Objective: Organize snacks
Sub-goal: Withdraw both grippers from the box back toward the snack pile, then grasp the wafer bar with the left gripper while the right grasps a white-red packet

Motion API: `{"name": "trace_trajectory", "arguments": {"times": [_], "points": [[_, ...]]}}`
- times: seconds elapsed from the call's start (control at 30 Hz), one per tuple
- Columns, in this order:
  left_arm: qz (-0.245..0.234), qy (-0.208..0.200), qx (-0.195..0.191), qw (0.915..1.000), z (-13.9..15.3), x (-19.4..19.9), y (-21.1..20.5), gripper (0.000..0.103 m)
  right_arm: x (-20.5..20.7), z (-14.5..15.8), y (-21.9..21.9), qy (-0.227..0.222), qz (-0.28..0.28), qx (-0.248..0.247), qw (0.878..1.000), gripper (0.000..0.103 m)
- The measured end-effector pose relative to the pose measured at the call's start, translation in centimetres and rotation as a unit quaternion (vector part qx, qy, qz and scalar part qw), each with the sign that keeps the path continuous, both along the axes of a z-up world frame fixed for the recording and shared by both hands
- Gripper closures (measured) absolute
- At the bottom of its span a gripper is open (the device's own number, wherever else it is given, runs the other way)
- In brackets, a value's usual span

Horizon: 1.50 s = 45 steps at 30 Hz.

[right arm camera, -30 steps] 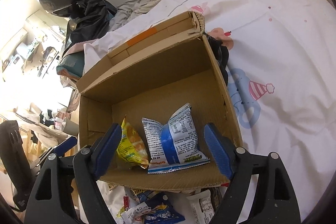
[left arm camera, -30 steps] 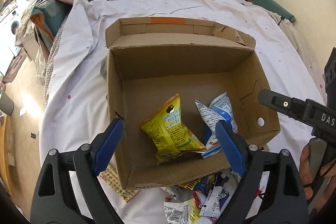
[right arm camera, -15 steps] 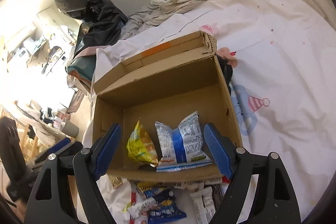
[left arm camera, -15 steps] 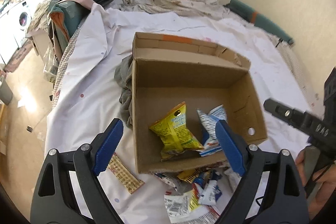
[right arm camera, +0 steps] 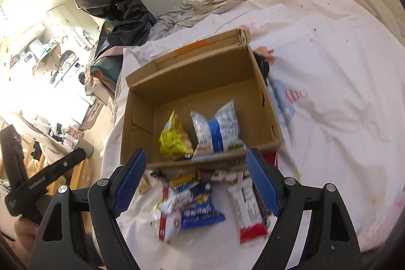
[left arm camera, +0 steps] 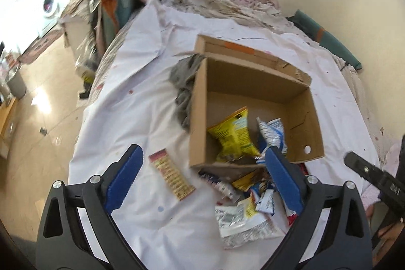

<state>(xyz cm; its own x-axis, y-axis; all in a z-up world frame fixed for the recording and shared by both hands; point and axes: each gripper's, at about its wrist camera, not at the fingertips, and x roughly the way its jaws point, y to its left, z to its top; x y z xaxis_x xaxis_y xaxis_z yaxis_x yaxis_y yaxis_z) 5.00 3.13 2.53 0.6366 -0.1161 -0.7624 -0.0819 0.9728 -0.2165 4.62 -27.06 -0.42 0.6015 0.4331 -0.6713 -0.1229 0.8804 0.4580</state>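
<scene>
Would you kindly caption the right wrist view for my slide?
Open right gripper above loose snacks beside a box holding two packets.

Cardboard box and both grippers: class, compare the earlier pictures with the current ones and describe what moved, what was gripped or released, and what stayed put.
Both grippers drew back from the cardboard box, exposing more of the loose snack pile before it. The left gripper has just been opening further, nothing between its jaws; the right gripper stayed open and empty. Unchanged: the yellow packet and the blue-and-white packet still lie in the box.
</scene>
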Motion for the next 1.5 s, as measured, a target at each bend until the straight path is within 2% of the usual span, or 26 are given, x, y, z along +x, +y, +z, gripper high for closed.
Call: {"name": "trace_trajectory", "arguments": {"times": [0.27,0.43,0.63,0.8,0.97,1.13,1.17,1.3,1.33,1.37,1.4,1.5], "points": [[0.037,0.046,-0.004,0.9982,-1.8,-1.8,2.0,0.007,-2.1,-1.9,-0.4,0.043,0.001,0.043,0.998,0.020],[0.072,0.058,-0.005,0.9957,-2.4,-2.0,3.5,0.007,-2.0,-2.4,0.0,0.055,0.004,0.054,0.997,0.020],[0.138,0.113,-0.027,0.9837,-5.0,-1.6,6.5,0.007,-1.5,-3.1,0.6,0.070,0.004,0.068,0.995,0.020],[0.141,0.158,-0.050,0.9760,-7.7,-0.7,6.5,0.008,-0.9,-3.8,0.7,0.084,0.004,0.076,0.994,0.020],[0.117,0.190,-0.050,0.9736,-10.6,1.9,4.0,0.034,-0.4,-4.4,0.6,0.097,0.001,0.090,0.991,0.020],[0.114,0.198,-0.036,0.9729,-13.1,4.0,2.4,0.050,-0.5,-4.5,0.3,0.098,-0.002,0.088,0.991,0.020],[0.115,0.200,-0.036,0.9723,-13.6,4.3,2.4,0.053,-0.5,-4.6,0.2,0.099,-0.003,0.089,0.991,0.020],[0.116,0.212,-0.017,0.9701,-15.6,5.2,2.1,0.054,-0.6,-4.8,-0.4,0.103,-0.010,0.091,0.990,0.020],[0.116,0.214,-0.014,0.9699,-15.9,5.2,2.1,0.058,-0.6,-4.8,-0.4,0.105,-0.010,0.091,0.990,0.020],[0.117,0.216,-0.005,0.9693,-16.0,5.2,2.1,0.079,-0.5,-4.9,-0.4,0.106,-0.010,0.091,0.990,0.020],[0.118,0.220,0.009,0.9682,-16.0,5.1,2.1,0.081,-0.5,-4.9,-0.4,0.107,-0.009,0.091,0.990,0.020],[0.111,0.215,-0.001,0.9704,-15.3,4.6,2.1,0.081,-0.4,-4.8,-0.3,0.106,-0.006,0.089,0.990,0.020]]}}
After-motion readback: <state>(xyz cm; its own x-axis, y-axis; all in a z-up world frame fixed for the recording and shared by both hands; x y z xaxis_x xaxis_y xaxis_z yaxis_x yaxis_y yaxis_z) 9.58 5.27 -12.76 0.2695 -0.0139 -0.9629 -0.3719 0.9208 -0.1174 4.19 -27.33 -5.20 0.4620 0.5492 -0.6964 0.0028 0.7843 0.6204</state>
